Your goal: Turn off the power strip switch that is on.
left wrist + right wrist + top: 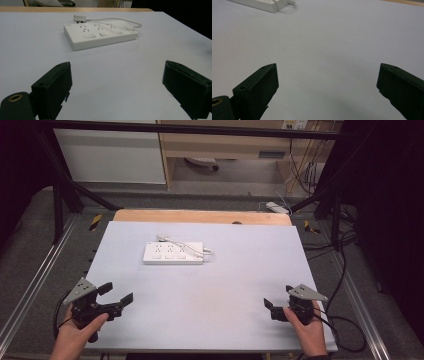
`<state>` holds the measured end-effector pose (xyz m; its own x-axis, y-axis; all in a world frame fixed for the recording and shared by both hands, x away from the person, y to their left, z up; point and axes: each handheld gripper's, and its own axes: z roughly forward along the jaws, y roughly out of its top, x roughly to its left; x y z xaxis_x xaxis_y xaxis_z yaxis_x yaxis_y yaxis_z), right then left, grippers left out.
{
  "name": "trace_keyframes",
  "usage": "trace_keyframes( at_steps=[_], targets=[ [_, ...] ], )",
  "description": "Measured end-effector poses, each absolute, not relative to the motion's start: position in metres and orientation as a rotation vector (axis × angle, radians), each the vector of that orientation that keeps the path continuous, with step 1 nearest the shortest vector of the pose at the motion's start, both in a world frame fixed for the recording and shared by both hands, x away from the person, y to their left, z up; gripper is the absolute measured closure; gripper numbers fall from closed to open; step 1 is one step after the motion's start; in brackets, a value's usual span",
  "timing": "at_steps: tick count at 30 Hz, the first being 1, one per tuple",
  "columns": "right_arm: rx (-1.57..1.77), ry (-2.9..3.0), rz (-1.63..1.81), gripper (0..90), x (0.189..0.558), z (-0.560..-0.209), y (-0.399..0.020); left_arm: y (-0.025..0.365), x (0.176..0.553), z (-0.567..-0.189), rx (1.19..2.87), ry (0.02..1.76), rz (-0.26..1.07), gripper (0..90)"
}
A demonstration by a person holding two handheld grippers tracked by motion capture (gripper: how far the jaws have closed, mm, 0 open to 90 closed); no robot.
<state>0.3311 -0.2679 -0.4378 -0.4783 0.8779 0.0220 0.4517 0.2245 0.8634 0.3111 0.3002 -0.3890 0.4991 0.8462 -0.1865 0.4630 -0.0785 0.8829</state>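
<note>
A white power strip (pixel 173 253) lies flat on the pale table (pixel 200 290), a little behind the middle, with its white cable and plug (pixel 162 239) curled along its far side. In the left gripper view the strip (pixel 100 35) lies ahead of the jaws, and its cable (pixel 117 19) loops behind it. My left gripper (pixel 119 293) rests near the front left corner, open and holding nothing. My right gripper (pixel 278 303) sits near the front right corner, also open and holding nothing. The strip's corner (pixel 265 5) peeks in at the top left of the right gripper view.
A wooden board edge (pixel 200 216) runs along the table's far side. Black frame legs (pixel 60 195) and loose cables (pixel 345 270) stand on the floor around the table. A white adapter (pixel 277 208) lies on the floor behind the right corner.
</note>
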Motion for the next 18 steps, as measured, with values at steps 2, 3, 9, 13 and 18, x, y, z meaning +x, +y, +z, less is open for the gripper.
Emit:
trace_keyframes(
  at_steps=[2,3,9,13,18],
  targets=[
    [1.221,2.027,1.180,4.2,0.331,-0.438,-0.268,0.299,0.313,-0.387,1.721,1.118,0.467,8.9],
    [1.221,2.026,1.181,4.2,0.331,-0.438,-0.268,0.299,0.313,-0.387,1.721,1.117,0.467,8.9],
    [1.221,2.024,1.184,4.2,0.331,-0.438,-0.268,0.296,0.320,-0.384,1.706,1.131,0.449,9.0],
    [1.219,2.025,1.186,4.2,0.331,-0.437,-0.268,0.293,0.323,-0.381,1.713,1.133,0.453,9.2],
    [1.217,2.027,1.191,4.2,0.331,-0.437,-0.268,0.291,0.326,-0.377,1.724,1.129,0.463,9.2]
  ],
)
